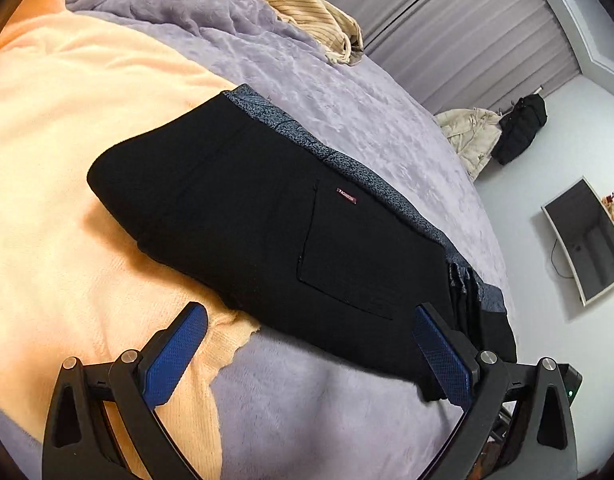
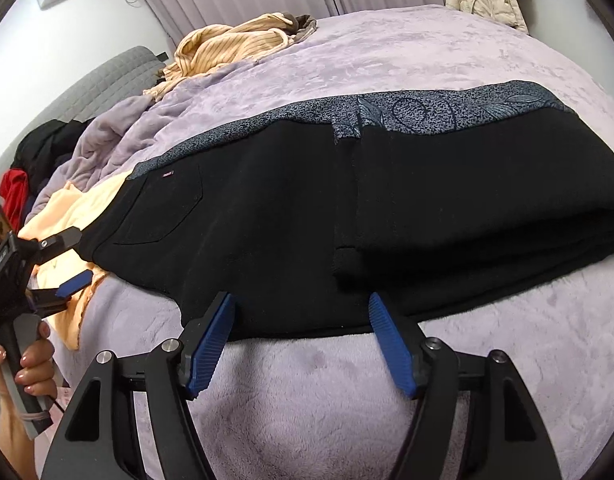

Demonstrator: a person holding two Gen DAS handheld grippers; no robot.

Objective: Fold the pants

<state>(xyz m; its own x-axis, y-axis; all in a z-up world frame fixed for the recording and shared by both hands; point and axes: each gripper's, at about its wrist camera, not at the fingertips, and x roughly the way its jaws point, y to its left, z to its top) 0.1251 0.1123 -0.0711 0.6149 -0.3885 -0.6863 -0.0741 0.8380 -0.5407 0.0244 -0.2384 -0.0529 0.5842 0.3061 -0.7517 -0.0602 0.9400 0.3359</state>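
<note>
Black pants [image 1: 247, 216] with a grey patterned waistband [image 1: 347, 164] lie folded flat on the lilac bed cover; they also show in the right wrist view [image 2: 347, 216], with one part folded over at the right. My left gripper [image 1: 309, 316] is open and empty, just short of the pants' near edge; it also shows at the left of the right wrist view [image 2: 73, 260]. My right gripper [image 2: 301, 304] is open and empty, its blue fingertips at the pants' near hem.
An orange blanket [image 1: 67, 160] lies under the pants' left end on the lilac bed cover [image 2: 347, 420]. A striped cream garment [image 2: 227, 44] and dark clothes [image 2: 35, 152] lie at the far side. A jacket [image 1: 471, 136] and monitor [image 1: 587, 236] stand against the wall.
</note>
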